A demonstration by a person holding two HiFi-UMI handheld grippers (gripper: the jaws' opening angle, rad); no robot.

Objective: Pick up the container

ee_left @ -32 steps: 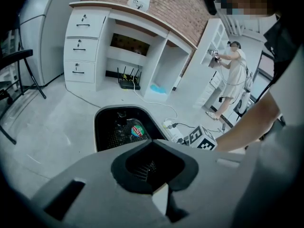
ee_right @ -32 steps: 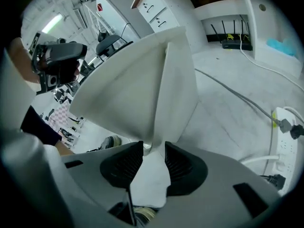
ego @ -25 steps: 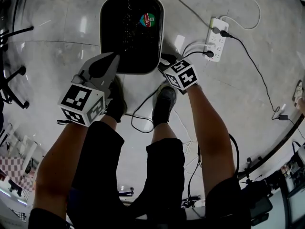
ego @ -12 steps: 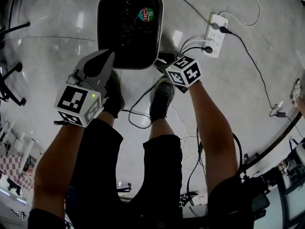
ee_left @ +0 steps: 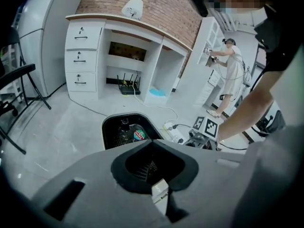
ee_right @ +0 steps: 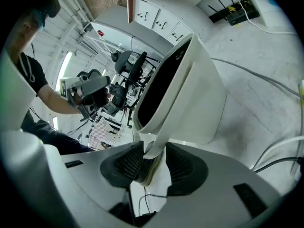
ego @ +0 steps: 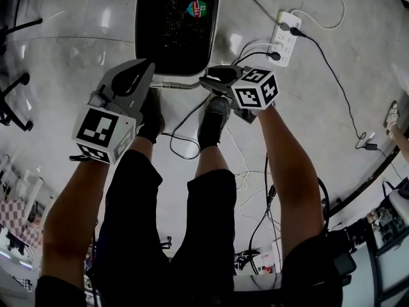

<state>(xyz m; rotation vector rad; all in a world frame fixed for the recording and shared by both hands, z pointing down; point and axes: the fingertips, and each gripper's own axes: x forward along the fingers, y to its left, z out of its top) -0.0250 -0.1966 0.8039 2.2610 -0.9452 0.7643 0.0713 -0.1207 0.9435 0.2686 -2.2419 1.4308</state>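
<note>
Right gripper view: container (ee_right: 190,89) rim btwn hand-held gripper's (ee_right: 151,161) just-widened jaws

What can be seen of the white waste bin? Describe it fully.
The waste bin is white plastic, rounded-rectangular, with a black inside holding a bottle with a red-green label. It lies ahead of the person's feet, by a power strip. A thin white handle from its rim is held between the right gripper jaws, which have just been opening.
</note>
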